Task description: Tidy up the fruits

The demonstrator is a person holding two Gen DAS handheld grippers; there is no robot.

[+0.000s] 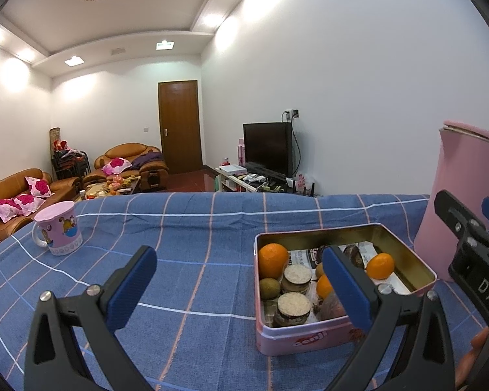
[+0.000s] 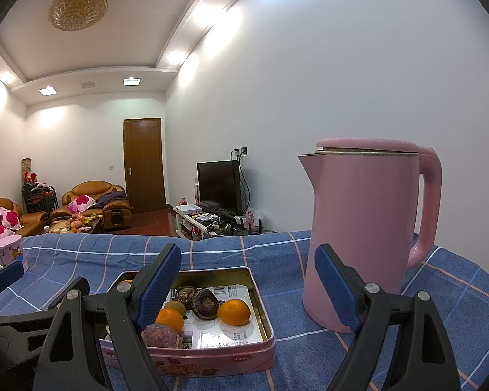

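Both tools stand spread and empty above the blue checked cloth [image 1: 195, 228]: the left gripper [image 1: 241, 280] has the pink tin [image 1: 309, 339] at its 3 o'clock, and the right gripper [image 2: 249, 280] has it at 6 o'clock. Inside the tin lie oranges [image 1: 272, 259], a kiwi [image 1: 270, 288] and round cakes [image 1: 297, 277]. A pink kettle [image 2: 362, 228] stands at the tin's 3 o'clock, and a pink mug [image 1: 60, 229] at its 9 o'clock, well apart.

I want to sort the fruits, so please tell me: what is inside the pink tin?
In the tin: oranges, a kiwi, two round cakes, dark fruits, printed paper beneath. The left claw hides part of it.
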